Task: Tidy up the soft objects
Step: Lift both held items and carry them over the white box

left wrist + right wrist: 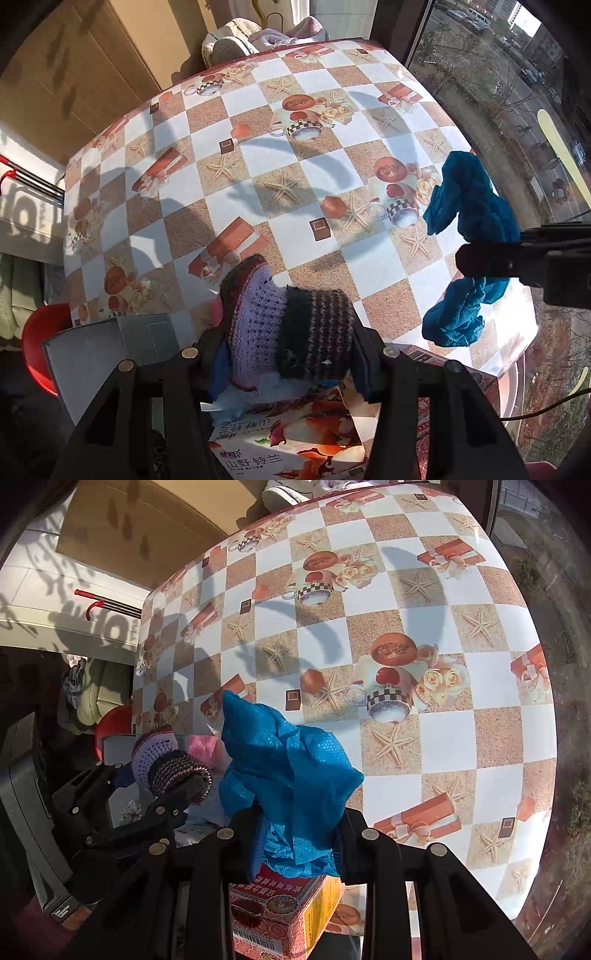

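Note:
A knitted bootie [295,325], purple with a dark striped cuff, hangs above the table's near edge with my left gripper [291,352] shut on it. In the right wrist view the same bootie [166,760] and left gripper [177,794] show at the left. My right gripper [295,834] is shut on a crumpled blue cloth [288,753], which is lifted off the table. From the left wrist view that blue cloth [469,199] dangles at the right from the right gripper [476,264]. A pink soft item [201,747] peeks out behind the bootie.
The table wears a checked cloth [295,177] printed with starfish and cups. A floral carton [295,439] lies under the left gripper, a red patterned box [288,912] under the right. A grey box [110,347] and a red tub [37,343] sit at the left.

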A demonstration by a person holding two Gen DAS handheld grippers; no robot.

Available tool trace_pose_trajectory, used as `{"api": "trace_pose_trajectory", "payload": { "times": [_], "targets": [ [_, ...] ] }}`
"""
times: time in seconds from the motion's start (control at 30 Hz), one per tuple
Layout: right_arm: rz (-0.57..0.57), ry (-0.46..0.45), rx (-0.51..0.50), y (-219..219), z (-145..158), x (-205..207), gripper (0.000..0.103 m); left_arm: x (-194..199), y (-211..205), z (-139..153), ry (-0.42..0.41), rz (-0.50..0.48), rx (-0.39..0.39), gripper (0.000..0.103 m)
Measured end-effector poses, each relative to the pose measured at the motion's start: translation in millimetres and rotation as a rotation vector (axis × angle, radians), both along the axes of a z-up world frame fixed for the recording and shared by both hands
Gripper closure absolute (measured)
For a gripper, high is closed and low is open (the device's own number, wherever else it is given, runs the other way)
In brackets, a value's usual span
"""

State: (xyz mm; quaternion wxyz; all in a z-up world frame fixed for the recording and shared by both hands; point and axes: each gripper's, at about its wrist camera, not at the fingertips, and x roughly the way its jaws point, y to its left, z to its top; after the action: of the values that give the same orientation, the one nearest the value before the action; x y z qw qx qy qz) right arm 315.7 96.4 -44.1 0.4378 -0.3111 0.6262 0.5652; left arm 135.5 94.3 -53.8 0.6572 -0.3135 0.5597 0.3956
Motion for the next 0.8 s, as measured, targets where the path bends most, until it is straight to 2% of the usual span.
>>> {"api": "trace_pose_trajectory", "payload": {
  "times": [0.43, 0.8],
  "targets": [
    [0.054, 0.019, 0.075, -20, 40, -50, 0.071, -62, -54, 28, -0.014, 0.072, 0.024, 0.046],
    [0.135, 0.027, 0.080, -47, 52, -131, 0.071, -117, -72, 37, -0.060, 0.121, 0.044, 0.046]
  ]
}}
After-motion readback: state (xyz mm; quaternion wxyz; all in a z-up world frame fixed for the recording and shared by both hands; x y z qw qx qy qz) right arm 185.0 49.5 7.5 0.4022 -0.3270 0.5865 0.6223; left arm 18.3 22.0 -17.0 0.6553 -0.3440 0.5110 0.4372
